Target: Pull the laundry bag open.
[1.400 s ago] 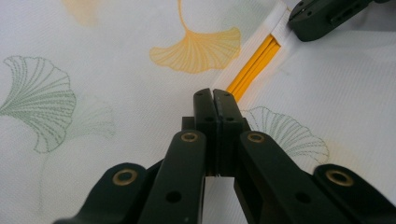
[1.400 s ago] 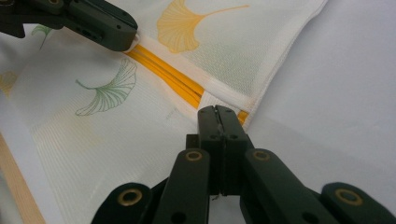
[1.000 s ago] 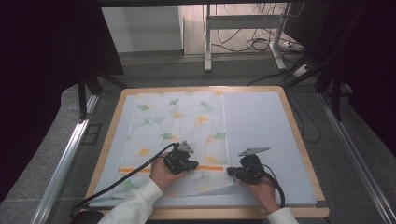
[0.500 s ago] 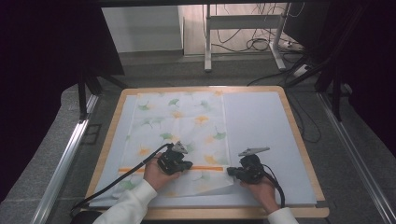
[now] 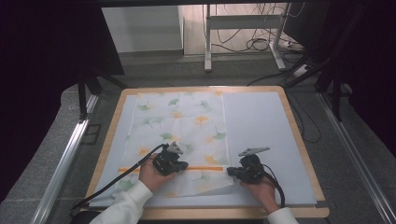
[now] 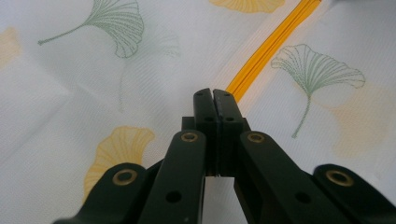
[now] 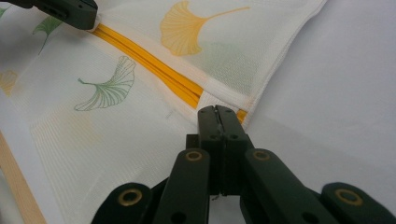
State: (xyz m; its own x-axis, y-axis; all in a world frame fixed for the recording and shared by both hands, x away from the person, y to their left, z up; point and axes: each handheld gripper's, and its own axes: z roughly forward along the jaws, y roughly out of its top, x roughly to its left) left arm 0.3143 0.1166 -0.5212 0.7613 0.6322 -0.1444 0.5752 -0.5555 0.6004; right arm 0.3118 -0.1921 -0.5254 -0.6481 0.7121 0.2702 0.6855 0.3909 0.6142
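A white cloth (image 5: 187, 121) printed with green and yellow ginkgo leaves lies flat on the left half of the white mat (image 5: 261, 126). An orange stripe (image 5: 205, 168) crosses it near its front edge. My left gripper (image 5: 183, 166) sits on that stripe; in the left gripper view its jaws (image 6: 215, 93) are shut, with the orange stripe (image 6: 266, 51) running out from their tips. My right gripper (image 5: 230, 171) is at the cloth's right edge. There its jaws (image 7: 216, 109) are shut where the stripe (image 7: 154, 70) ends, and the cloth (image 7: 116, 154) is slightly raised.
The mat lies in a wooden-rimmed table (image 5: 303, 154). Its right half is bare. Metal rails (image 5: 65, 158) run along both sides of the table, and cables (image 5: 261, 44) lie on the floor beyond the far edge. A cable (image 5: 116, 182) trails from the left gripper.
My left gripper has slid a little to the left along the orange stripe. The right gripper has stayed in place at the cloth's edge.
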